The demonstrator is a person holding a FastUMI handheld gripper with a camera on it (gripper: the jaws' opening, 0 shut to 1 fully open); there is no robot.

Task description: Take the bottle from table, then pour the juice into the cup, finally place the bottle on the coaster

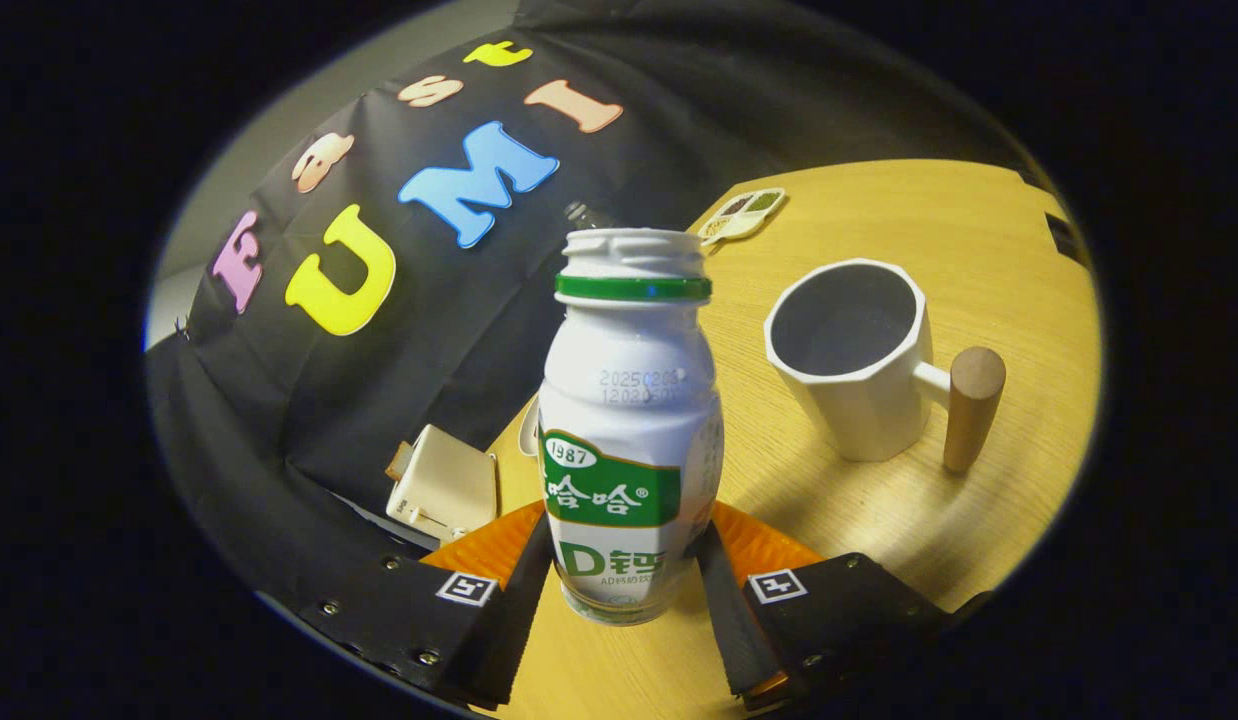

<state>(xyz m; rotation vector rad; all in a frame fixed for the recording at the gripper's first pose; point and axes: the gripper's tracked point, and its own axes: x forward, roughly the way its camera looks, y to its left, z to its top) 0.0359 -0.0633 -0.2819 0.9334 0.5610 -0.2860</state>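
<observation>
A white plastic bottle [627, 420] with a green neck ring and a green label stands upright between my fingers, its cap off and its mouth open. My gripper [624, 555] is shut on the bottle's lower part, one finger pressing on each side. To the right, beyond the fingers, a white faceted cup [849, 360] with a wooden peg handle [974, 405] stands on the wooden table [959, 240]; its inside looks empty. An orange ridged surface [479, 548] shows behind the bottle's base on both sides; I cannot tell whether it is the coaster.
A small white tray [744, 213] with several dark and green compartments lies at the table's far edge. A beige box [444, 488] sits at the table's left edge by the black cloth wall. The whole scene looks tilted.
</observation>
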